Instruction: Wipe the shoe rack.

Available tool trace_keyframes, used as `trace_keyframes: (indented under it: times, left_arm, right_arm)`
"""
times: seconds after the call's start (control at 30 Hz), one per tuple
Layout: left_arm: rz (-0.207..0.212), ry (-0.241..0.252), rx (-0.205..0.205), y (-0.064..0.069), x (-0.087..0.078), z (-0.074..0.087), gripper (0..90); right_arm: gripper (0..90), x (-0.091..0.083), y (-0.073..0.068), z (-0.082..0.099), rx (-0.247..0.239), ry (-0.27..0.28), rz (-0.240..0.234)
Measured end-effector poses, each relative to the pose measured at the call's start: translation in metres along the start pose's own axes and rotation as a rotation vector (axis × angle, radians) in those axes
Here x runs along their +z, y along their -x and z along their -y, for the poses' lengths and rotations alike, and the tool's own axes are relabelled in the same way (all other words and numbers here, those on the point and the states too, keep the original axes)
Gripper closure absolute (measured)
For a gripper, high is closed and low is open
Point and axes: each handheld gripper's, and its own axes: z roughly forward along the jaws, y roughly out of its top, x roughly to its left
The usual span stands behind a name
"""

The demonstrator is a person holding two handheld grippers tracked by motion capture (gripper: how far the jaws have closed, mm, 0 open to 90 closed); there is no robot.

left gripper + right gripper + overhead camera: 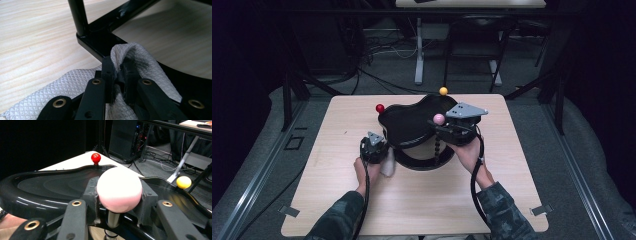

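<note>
Pale wood surface, black rack at centre. Right gripper grips the pink knob, steadying. Left gripper, at the rack's eight o'clock, pinches the cloth against the base. Wiping looks underway; next, sweep along the frame.

Nothing to read here, honestly. No label, brand, number or sign on the black stand, on the white cloth beside it, or on the pink ball on top of it.
</note>
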Motion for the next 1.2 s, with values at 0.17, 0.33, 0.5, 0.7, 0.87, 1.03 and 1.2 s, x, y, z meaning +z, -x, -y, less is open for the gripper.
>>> trace_keyframes:
  times: [0.17, 0.33, 0.5, 0.7, 0.87, 1.03, 1.2]
  left_arm:
    - [0.001, 0.011, 0.01, 0.008, -0.006, 0.004, 82.6]
    - [-0.004, 0.02, 0.019, 0.015, -0.01, 0.008, 82.6]
    - [-0.006, 0.033, 0.02, 0.022, -0.014, 0.01, 82.7]
    - [0.0, 0.041, 0.03, 0.031, -0.018, 0.012, 82.7]
    - [0.009, 0.053, 0.047, 0.038, -0.019, 0.013, 82.7]
    - [0.018, 0.055, 0.052, 0.041, -0.02, 0.013, 82.8]
    - [0.039, 0.063, 0.063, 0.049, -0.022, 0.014, 82.8]
  right_arm:
    - [60.2, 0.0, 0.0, 0.0, 0.0, 0.0, 0.0]
    - [60.1, 0.0, 0.0, 0.0, 0.002, 0.001, -0.004]
    - [60.1, 0.0, 0.0, 0.0, 0.001, 0.0, 0.0]
    - [60.1, 0.0, 0.0, 0.0, 0.002, 0.0, -0.001]
    - [60.1, 0.0, 0.0, 0.0, 0.0, -0.003, 0.004]
    - [60.1, 0.0, -0.001, 0.0, 0.0, -0.002, 0.001]
    - [60.1, 0.0, -0.001, 0.0, 0.0, -0.002, 0.001]
